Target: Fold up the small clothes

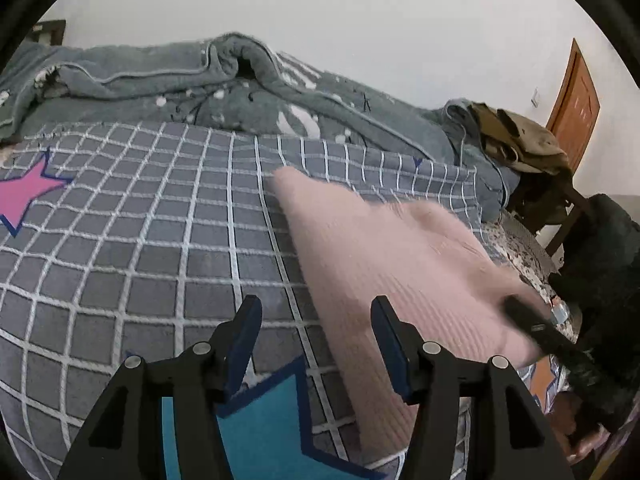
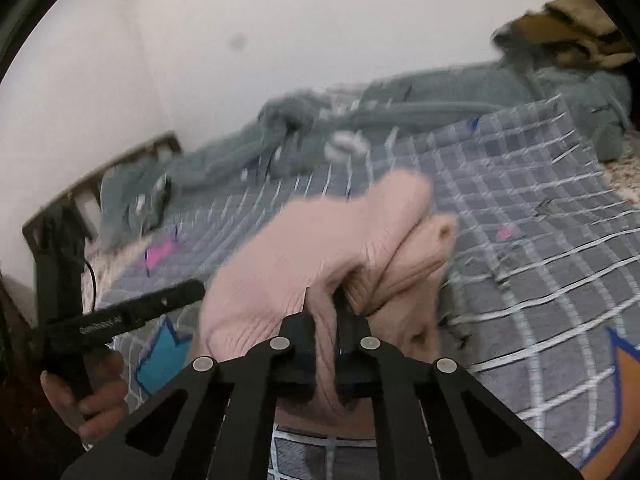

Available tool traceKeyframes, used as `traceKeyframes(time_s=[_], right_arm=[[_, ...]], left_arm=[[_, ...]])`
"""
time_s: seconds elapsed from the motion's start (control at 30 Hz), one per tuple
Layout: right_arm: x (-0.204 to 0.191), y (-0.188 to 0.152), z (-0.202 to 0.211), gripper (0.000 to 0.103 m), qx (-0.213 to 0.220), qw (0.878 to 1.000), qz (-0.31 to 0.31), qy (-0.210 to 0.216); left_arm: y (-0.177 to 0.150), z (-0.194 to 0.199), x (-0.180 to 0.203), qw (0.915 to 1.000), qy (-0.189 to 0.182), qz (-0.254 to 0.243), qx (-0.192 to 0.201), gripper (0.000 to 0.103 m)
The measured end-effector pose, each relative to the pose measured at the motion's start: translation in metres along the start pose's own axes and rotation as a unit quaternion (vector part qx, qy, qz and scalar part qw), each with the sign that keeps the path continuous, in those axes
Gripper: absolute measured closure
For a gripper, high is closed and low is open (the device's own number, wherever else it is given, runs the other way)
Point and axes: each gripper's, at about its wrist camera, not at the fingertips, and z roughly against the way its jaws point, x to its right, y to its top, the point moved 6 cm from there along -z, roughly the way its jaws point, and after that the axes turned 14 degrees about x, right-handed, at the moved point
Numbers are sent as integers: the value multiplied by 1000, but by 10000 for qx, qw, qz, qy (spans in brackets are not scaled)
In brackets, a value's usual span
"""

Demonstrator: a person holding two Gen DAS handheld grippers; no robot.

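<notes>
2 grippers work over the grid-pattern bedspread, which fills most of both views; a rumpled grey quilt lies across the top. The pink knit garment sits right of centre in the left view and mid-frame in the right view. Your right gripper is clamped on a bunched fold of it, lifting the cloth. Your left gripper stands open and empty, just beside the garment's edge. You seem to be starting a fold: next, bring the left gripper onto a free edge. White lettering on the left gripper's finger is too blurred to read.
</notes>
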Motion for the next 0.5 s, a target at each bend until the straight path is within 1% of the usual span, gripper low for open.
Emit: traceKeyframes(time_s=[0.03, 0.07, 0.1, 0.13, 0.17, 0.2, 0.23, 0.3, 0.33, 0.37, 0.4, 0.43, 0.5], right_arm=[[3, 7, 11, 98, 205, 9998, -80, 23], [8, 10, 18, 98, 261, 9996, -132, 8], [17, 6, 21, 98, 161, 9996, -128, -167], [23, -3, 18, 98, -6, 9992, -109, -381], [31, -20, 11, 98, -370, 9975, -136, -582], [34, -30, 5, 97, -619, 9959, -186, -626], [34, -37, 2, 97, -728, 9949, -180, -668], [26, -27, 9, 90, -544, 9965, 46, -636], [20, -16, 14, 78, -428, 9975, 159, -534], [17, -8, 16, 62, -333, 9981, 197, -480], [14, 1, 19, 56, -201, 9986, 212, -432], [13, 11, 18, 52, -83, 9989, 208, -403], [12, 26, 5, 52, -105, 9990, 205, -390]], left_arm=[[1, 0, 0, 10000, -55, 50, -14, 48], [1, 0, 1, 9998, -143, 96, -40, 48], [0, 0, 2, 9996, -243, 131, -66, 48], [0, 0, 2, 9995, -278, 118, -86, 48], [0, 0, 2, 9995, -273, 90, -92, 48], [0, -1, 2, 9996, -266, 57, -89, 48], [0, -1, 2, 9997, -241, 30, -76, 48], [2, -2, 1, 9997, -218, 57, -57, 48], [2, -3, 1, 9995, -270, 138, -60, 49], [3, -4, 1, 9993, -310, 187, -72, 48], [4, -6, 1, 9990, -358, 236, -95, 48], [4, -8, 1, 9990, -366, 235, -102, 48], [4, -12, 1, 9993, -321, 185, -102, 48]])
